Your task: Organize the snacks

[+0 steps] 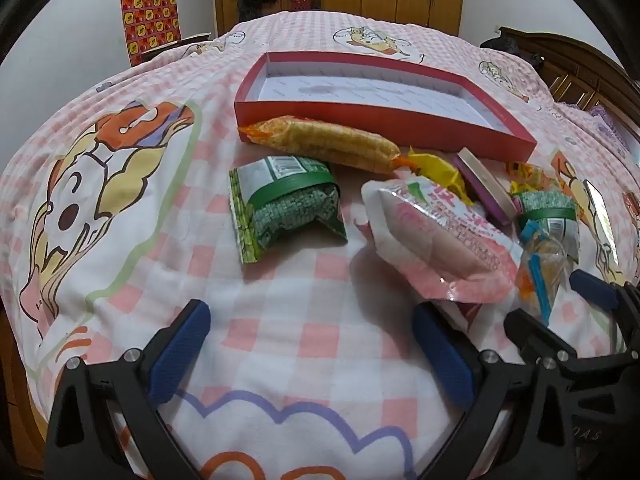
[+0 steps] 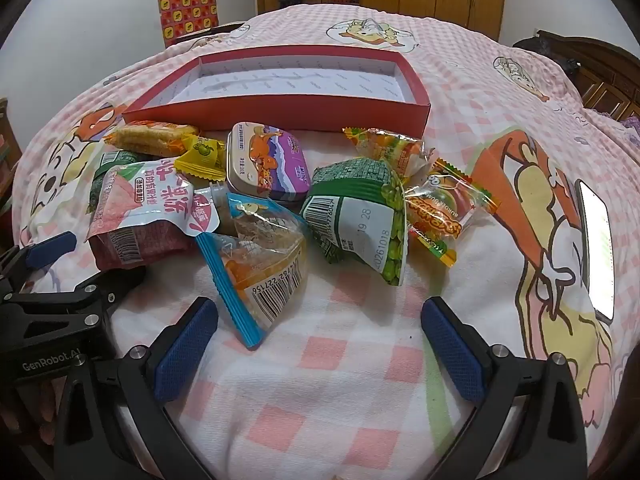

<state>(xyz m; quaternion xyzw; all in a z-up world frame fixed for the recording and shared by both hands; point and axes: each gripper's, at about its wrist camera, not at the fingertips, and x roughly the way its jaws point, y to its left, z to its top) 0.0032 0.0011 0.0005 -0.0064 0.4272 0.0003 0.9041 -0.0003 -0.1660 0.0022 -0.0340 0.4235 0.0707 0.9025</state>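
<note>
The bedspread [image 2: 360, 360] is showing as soft, matt printed cloth. The red box [image 2: 280, 114] is presenting matt cardboard walls. The snack packets [image 2: 360, 208] are reflecting light as glossy, crinkled plastic film. The tin [image 2: 266, 160] is appearing as smooth printed metal.

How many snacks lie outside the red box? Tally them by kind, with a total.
Green packets: 2
Pink pouch: 1
Long orange cracker packet: 1
Yellow candy: 1
Purple tin: 1
Blue-edged clear packet: 1
Orange-green sweet packet: 1
Burger gummy packet: 1
Total: 9
</note>
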